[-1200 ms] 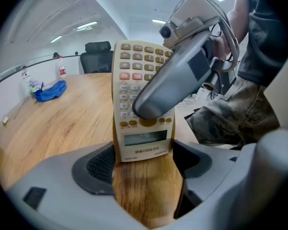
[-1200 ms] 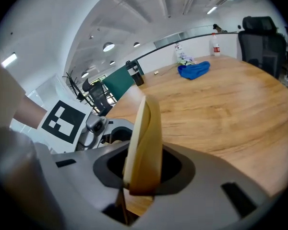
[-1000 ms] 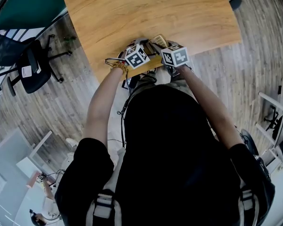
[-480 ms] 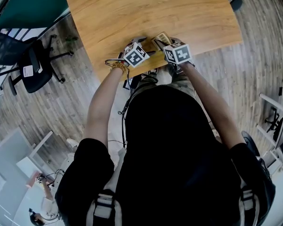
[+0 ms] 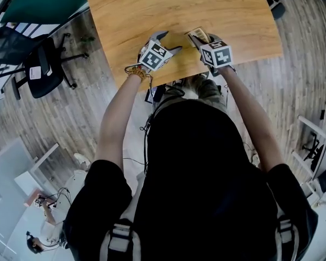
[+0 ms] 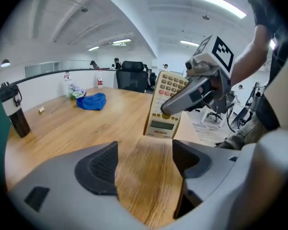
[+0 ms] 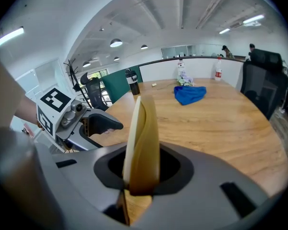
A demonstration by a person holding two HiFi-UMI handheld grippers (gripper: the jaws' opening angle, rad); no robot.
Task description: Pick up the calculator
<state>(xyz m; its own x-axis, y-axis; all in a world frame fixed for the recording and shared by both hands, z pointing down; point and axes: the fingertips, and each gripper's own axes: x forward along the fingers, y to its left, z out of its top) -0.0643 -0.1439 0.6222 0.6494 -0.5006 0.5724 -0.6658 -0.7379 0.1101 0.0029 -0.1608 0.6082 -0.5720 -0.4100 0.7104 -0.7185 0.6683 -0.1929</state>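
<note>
Overhead, the head view shows the right gripper [image 5: 200, 38] clamped on a beige calculator [image 5: 197, 35] over the near edge of a wooden table [image 5: 152, 10]. The left gripper [image 5: 171, 42] is just beside it, and the person fills the lower frame. Only the left gripper view shows the calculator's face: keys above, display below, tilted, with one grey finger across the keys. The print under the display is too small to read. That gripper's own jaws stand apart, with only bare wood between them. A dark bottle [image 6: 14, 114] stands and a blue cloth [image 6: 91, 101] lies well back. From the right gripper view the calculator is edge-on, pinched between both pads, its lower end hidden in the jaws.
</note>
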